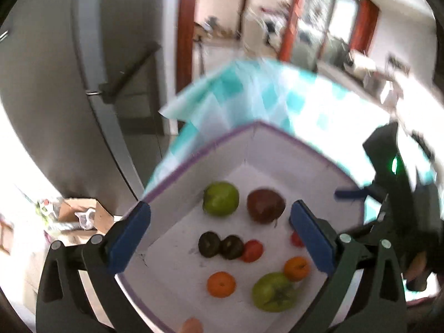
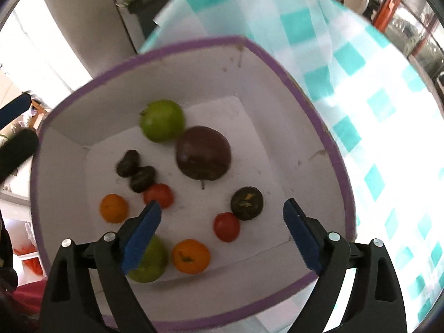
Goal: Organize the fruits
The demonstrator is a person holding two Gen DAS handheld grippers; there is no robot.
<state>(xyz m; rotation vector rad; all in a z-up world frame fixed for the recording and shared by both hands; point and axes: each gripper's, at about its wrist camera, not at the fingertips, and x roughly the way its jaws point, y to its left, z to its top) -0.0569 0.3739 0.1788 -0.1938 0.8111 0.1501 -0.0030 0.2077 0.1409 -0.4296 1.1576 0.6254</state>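
Note:
A white box with a purple rim sits on a teal checked tablecloth and holds several fruits: a green apple, a dark red apple, two oranges, small red fruits and dark fruits. The box also shows in the left wrist view. My right gripper is open and empty above the box. My left gripper is open and empty above the box's left side. The right gripper's body shows at the right of the left wrist view.
The checked tablecloth stretches to the right of the box. A grey fridge stands to the left. A cardboard box lies on the floor beside it. A cluttered room shows behind.

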